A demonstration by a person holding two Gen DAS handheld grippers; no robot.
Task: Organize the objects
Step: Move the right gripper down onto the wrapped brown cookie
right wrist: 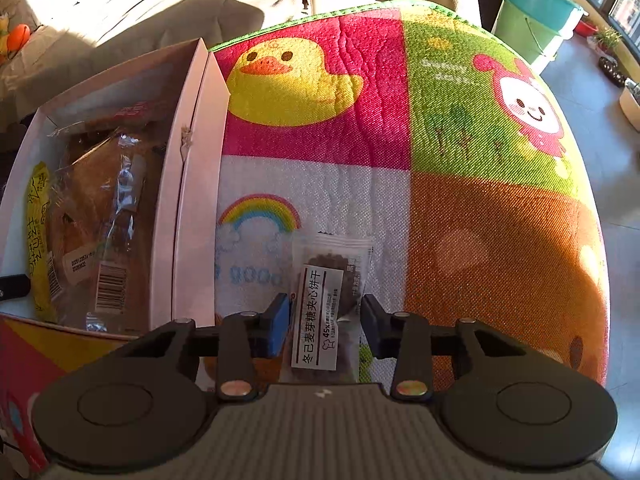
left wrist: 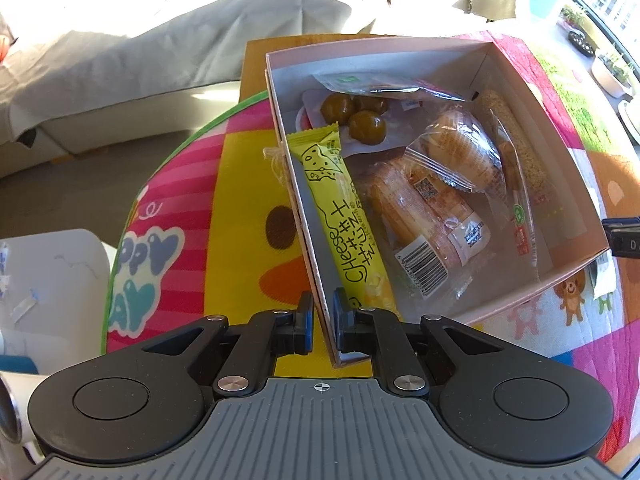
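A pink cardboard box (left wrist: 400, 46) stands on a colourful cartoon mat (left wrist: 240, 200). It holds a yellow cheese stick (left wrist: 340, 216), wrapped breads (left wrist: 424, 208), green balls in a packet (left wrist: 360, 116) and a sesame bar (left wrist: 516, 140). My left gripper (left wrist: 322, 320) is shut on the box's near wall, one pad inside and one outside. In the right wrist view, a clear biscuit packet (right wrist: 320, 312) with a white label lies on the mat (right wrist: 480, 240), right of the box (right wrist: 192, 184). My right gripper (right wrist: 325, 320) points down over it, with both pads against the packet's sides.
A sofa under a grey cover (left wrist: 160, 40) runs behind the mat. A teal and green bucket (right wrist: 536, 20) and plant pots (right wrist: 632, 100) stand on the floor at the far right. A white object (left wrist: 48, 280) sits left of the mat's edge.
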